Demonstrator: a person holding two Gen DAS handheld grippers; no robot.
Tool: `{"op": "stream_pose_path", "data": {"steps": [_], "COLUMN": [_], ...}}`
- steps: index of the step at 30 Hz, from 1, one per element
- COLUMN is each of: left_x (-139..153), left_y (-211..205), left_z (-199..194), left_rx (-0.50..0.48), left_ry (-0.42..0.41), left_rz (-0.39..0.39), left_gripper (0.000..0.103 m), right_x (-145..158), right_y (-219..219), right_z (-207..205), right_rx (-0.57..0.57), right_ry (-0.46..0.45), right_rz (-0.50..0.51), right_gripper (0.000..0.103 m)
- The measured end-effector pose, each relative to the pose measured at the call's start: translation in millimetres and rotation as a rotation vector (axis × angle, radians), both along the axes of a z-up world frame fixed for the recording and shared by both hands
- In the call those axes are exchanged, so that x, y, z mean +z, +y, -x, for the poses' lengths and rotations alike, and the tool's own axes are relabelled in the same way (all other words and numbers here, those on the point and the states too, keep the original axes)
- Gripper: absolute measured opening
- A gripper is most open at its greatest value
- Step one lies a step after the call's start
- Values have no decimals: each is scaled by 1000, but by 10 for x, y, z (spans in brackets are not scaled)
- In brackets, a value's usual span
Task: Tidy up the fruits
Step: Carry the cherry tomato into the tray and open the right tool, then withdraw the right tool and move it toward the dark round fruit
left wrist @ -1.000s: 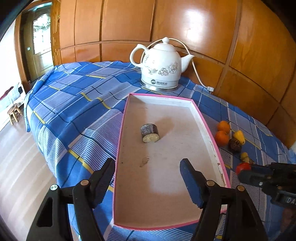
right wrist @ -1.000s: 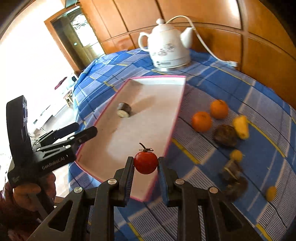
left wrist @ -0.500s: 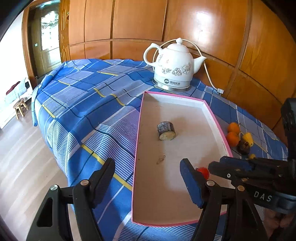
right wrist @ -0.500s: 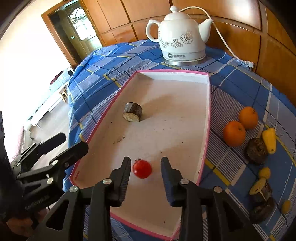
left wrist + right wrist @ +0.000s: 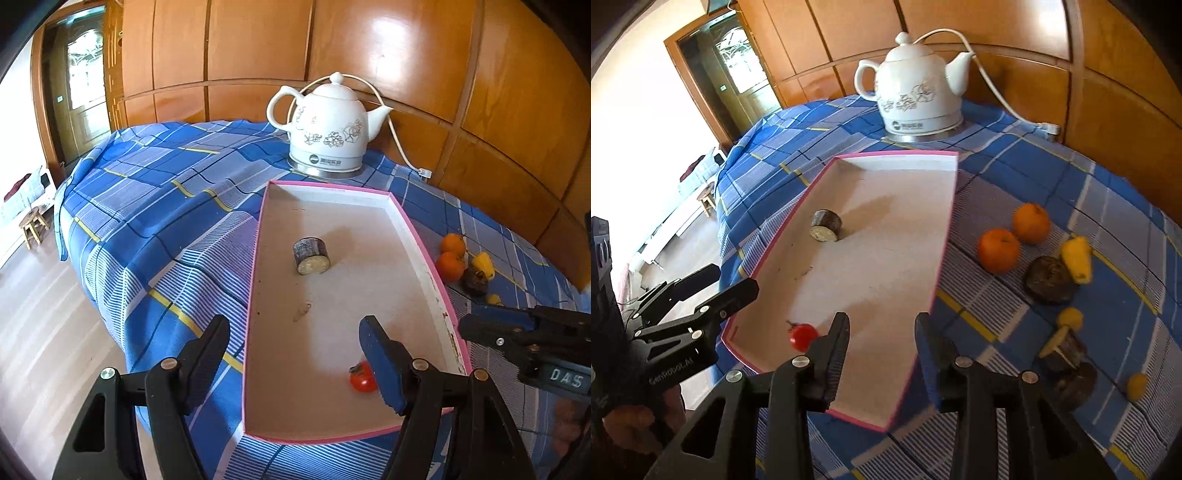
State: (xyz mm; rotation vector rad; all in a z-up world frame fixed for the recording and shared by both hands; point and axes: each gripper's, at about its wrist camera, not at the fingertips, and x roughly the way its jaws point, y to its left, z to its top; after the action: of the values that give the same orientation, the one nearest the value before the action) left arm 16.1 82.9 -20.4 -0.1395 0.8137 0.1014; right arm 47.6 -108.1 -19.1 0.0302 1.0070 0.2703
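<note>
A pink-rimmed white tray lies on the blue checked cloth. In it rest a dark cut stub and a red tomato near the front edge. My right gripper hovers open over the tray's near right part. Nothing is between its fingers, and the tomato lies just left of its left finger. My left gripper stands open over the tray's near left rim, holding nothing.
Right of the tray lie two oranges, a yellow pepper, a dark round fruit, and small yellow and dark pieces. A white kettle with its cord stands behind the tray. The table drops off at the left.
The right gripper carried the tomato over the tray, opened and let it go. It then drew away to the right, leaving the tomato lying on the tray floor.
</note>
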Motion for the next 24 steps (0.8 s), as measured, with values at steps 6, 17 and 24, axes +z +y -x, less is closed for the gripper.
{"op": "stream_pose_path", "data": {"steps": [6, 17, 24], "left_x": [2, 8, 23], "left_y": [-104, -286, -429], "left_z": [2, -9, -20], "left_rx": [-27, -85, -137], "left_ry": [3, 6, 6], "left_rz": [-13, -51, -78], "left_gripper": [73, 73, 73], "right_x": [66, 236, 322], "right_y": [-169, -562, -925], "right_z": [95, 223, 265], "right_rx": [-22, -81, -143], "right_ry": [-17, -47, -55], "right_rz": [18, 45, 77], "right_gripper": [38, 38, 39]}}
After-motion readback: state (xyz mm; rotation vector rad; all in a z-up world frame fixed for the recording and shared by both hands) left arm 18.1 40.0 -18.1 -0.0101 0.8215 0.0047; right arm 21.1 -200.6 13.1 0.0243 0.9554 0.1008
